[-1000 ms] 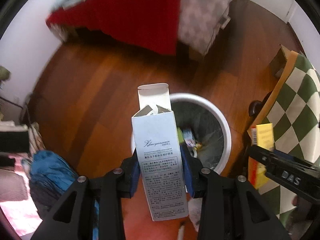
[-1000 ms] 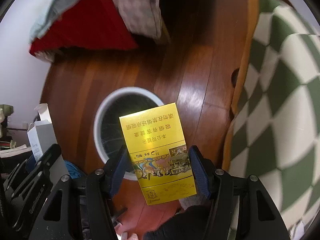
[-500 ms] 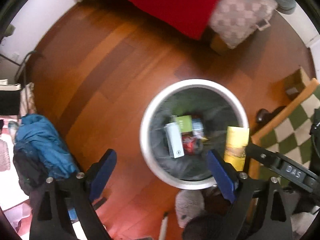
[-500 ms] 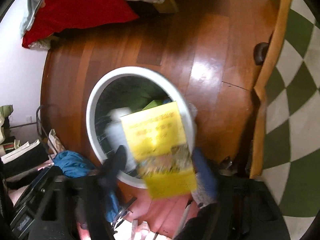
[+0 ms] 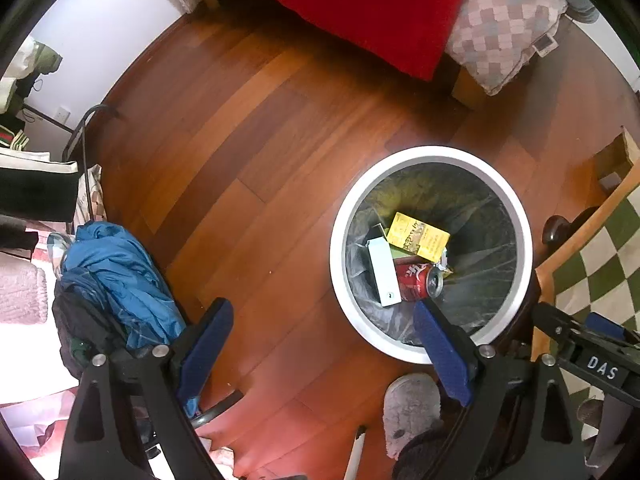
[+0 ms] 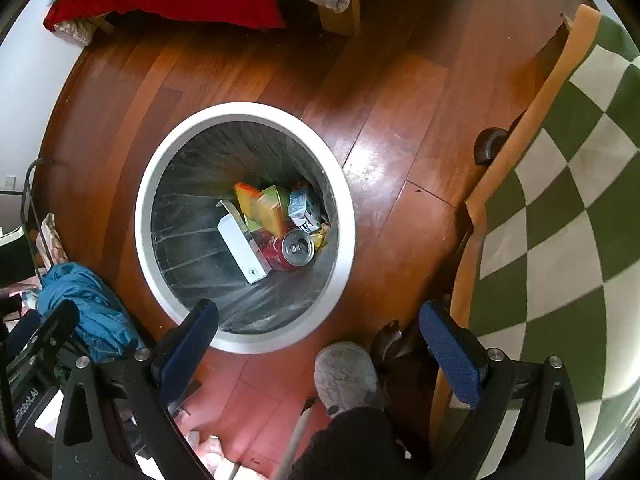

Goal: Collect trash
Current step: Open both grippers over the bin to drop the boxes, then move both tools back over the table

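Observation:
A white-rimmed round bin [image 5: 432, 154] [image 6: 244, 110] with a clear liner stands on the wooden floor. Inside lie the white carton [image 5: 383, 270] [image 6: 242, 250], the yellow box [image 5: 418, 237] [image 6: 260, 210], a red can [image 5: 418, 282] [image 6: 290, 252] and a small blue-white pack [image 6: 304, 206]. My left gripper [image 5: 324, 352] hangs open above the floor just left of the bin, nothing between its blue pads. My right gripper [image 6: 324, 354] is open too, empty, above the bin's near rim. The right gripper's black body [image 5: 588, 354] shows at the left view's right edge.
A green-and-white checkered rug [image 6: 568, 184] with an orange border lies right of the bin. A red blanket [image 5: 380, 4] and checked cushion [image 5: 504, 20] hang at the top. Blue clothing [image 5: 120, 280] is piled at the left. A person's grey slipper [image 6: 346, 376] stands below the bin.
Both grippers opened wide and let go: the white carton and the yellow box dropped into the bin. Both views now look more steeply down onto the bin.

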{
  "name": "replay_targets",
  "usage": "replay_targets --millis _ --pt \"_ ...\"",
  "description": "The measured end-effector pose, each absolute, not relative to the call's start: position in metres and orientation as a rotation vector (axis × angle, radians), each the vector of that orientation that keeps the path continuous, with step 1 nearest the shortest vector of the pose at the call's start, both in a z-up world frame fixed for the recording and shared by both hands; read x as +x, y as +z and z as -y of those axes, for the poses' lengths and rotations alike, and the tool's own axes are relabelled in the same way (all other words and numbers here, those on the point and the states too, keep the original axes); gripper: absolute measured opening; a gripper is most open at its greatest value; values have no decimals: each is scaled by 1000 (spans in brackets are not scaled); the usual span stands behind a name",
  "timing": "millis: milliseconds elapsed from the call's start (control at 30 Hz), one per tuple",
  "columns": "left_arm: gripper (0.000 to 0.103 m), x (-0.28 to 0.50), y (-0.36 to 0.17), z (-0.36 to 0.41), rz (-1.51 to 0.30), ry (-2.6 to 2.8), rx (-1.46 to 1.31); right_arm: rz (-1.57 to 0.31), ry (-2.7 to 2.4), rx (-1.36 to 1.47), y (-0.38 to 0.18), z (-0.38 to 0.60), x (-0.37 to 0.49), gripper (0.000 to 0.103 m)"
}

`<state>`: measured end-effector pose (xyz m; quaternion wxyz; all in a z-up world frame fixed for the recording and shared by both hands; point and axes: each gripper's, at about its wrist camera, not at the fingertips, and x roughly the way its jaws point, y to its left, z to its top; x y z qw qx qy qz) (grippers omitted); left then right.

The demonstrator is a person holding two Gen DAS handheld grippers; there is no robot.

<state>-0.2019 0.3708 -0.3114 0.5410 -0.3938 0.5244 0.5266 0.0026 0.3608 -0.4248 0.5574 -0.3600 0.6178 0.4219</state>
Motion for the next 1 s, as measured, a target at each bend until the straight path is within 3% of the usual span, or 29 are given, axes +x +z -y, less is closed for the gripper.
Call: replay_targets --millis 367,1000 --pt "92 -207 -259 -343 -1190 1251 -875 -1392 1036 -804 -373 -334 -14 102" --pt "92 -203 -126 -270 -978 1243 -695 -1176 1150 -495 -193 -220 -1 102"
